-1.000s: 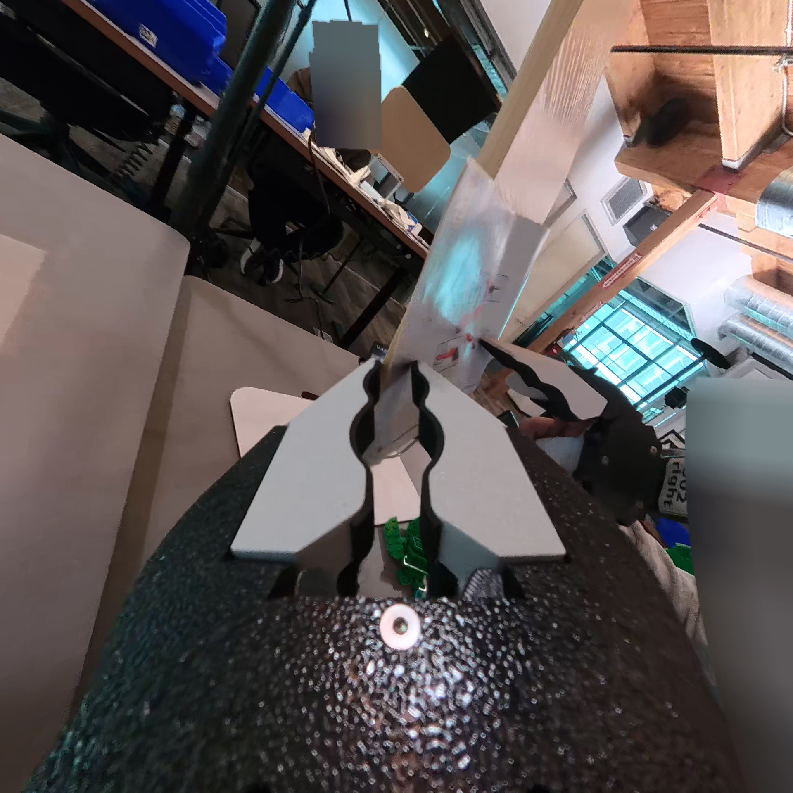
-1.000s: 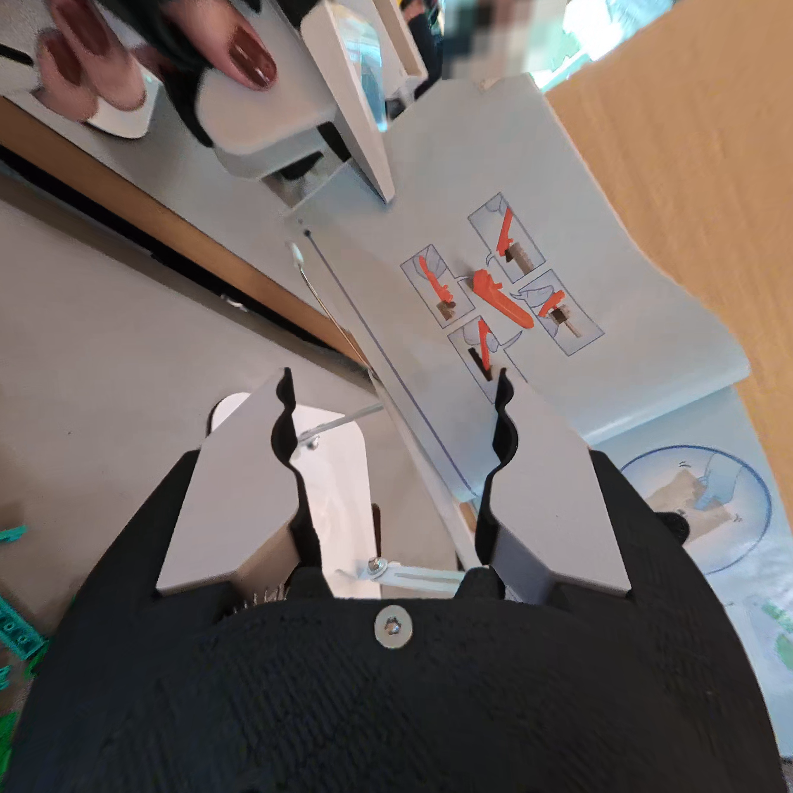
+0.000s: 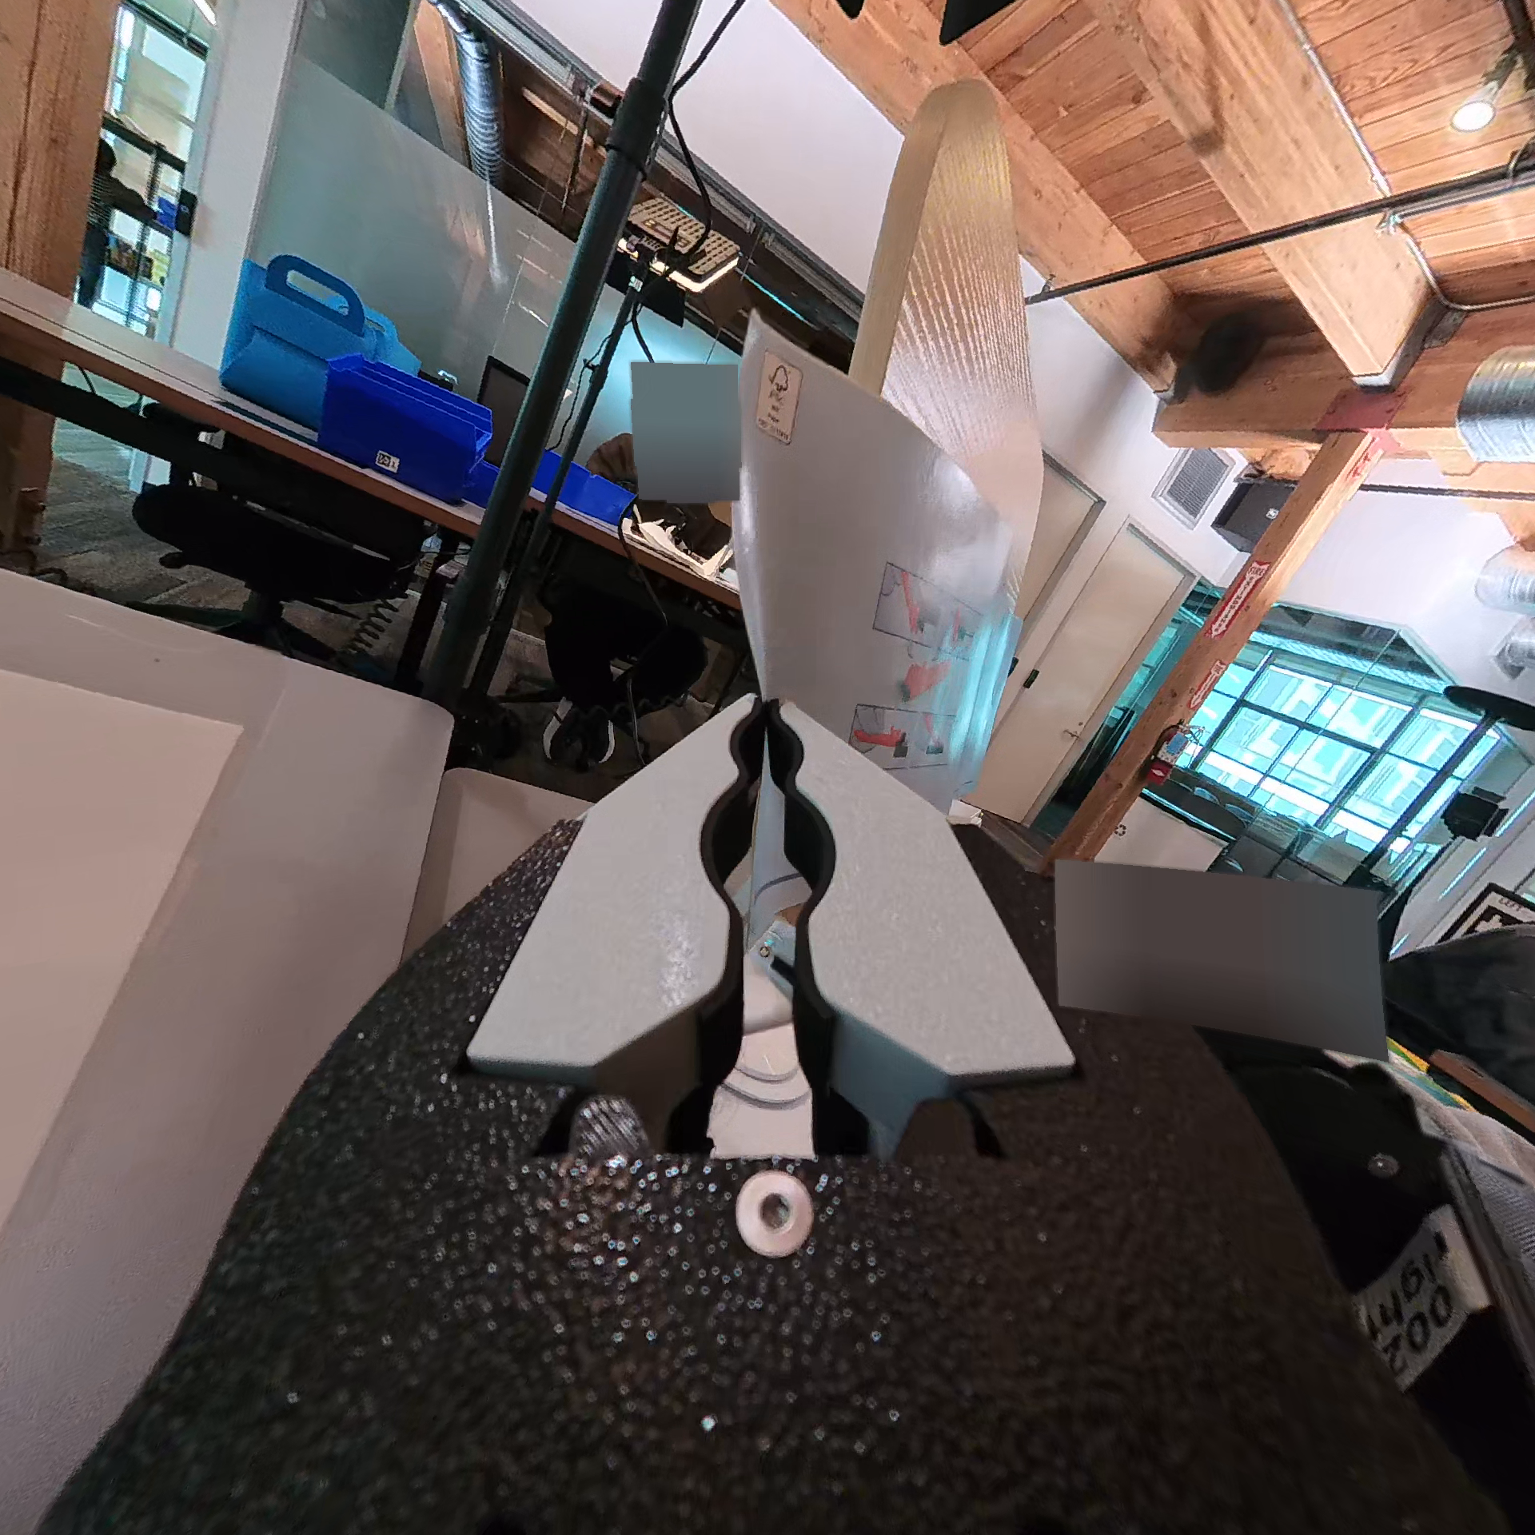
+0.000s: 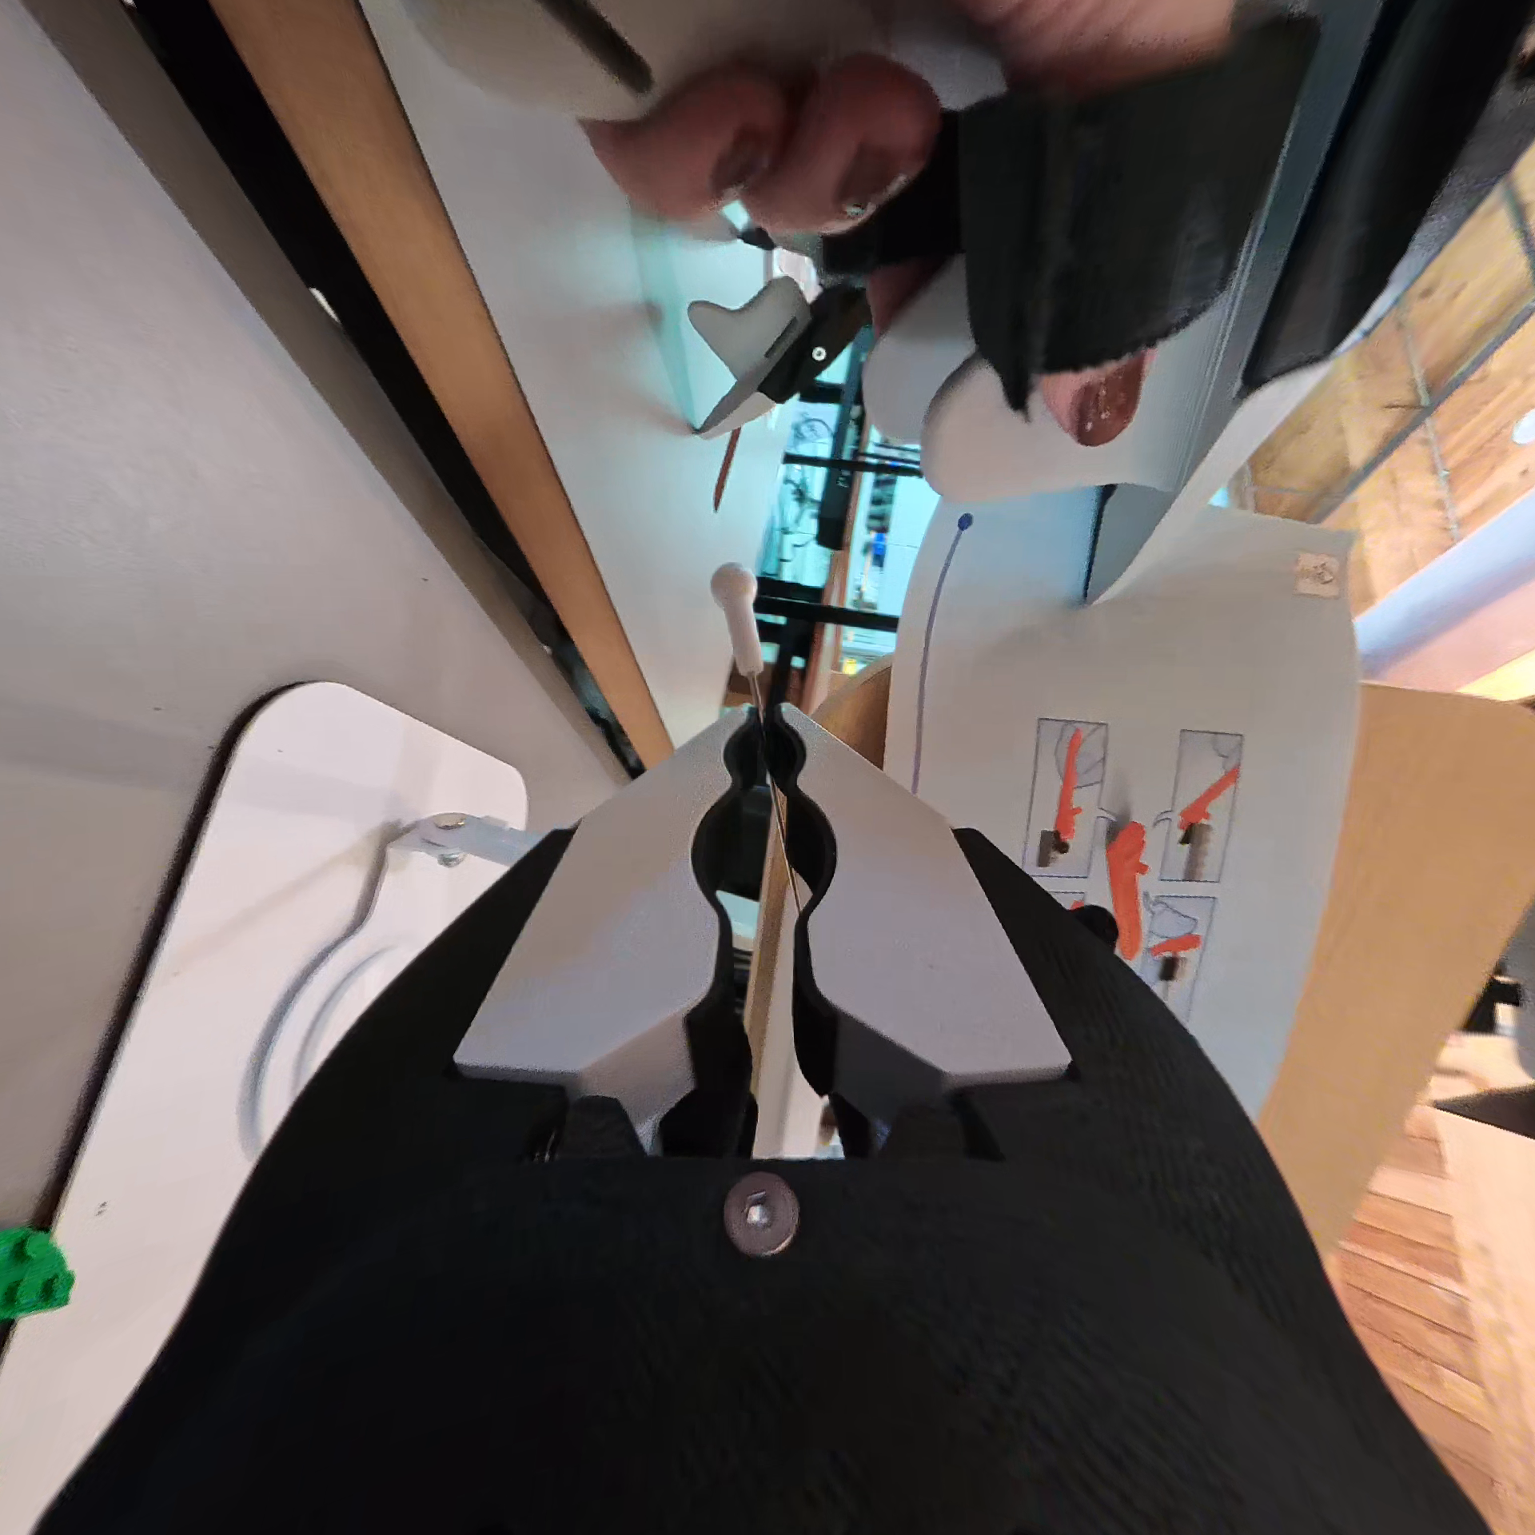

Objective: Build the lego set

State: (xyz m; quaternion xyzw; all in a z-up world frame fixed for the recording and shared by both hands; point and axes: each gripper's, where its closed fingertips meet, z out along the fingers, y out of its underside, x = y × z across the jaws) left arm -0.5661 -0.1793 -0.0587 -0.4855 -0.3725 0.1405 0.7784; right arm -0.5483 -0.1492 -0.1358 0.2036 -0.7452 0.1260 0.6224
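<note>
My left gripper (image 3: 766,706) is shut on the edge of a pale grey booklet (image 3: 831,540) with small orange pictures, which stands up in front of a curved wooden board (image 3: 955,249). My right gripper (image 4: 768,716) is shut on a thin metal wire with a white knob tip (image 4: 735,598), which sticks out past the fingertips. The same booklet (image 4: 1121,664) shows at the right in the right wrist view. There the left gripper (image 4: 1096,581) pinches its upper edge, held by a hand (image 4: 831,141).
A white rounded plate with a metal bracket (image 4: 332,831) lies left of my right gripper. A green brick (image 4: 29,1271) sits at the far left edge. White table tops (image 3: 166,831), a black pole (image 3: 581,332) and blue bins (image 3: 399,415) stand beyond the left gripper. There is about 8 cm between the tips of the two grippers.
My right gripper was wide open beside the booklet and has shut on the thin wire. My left gripper has closed tighter on the booklet and tilted upward with it.
</note>
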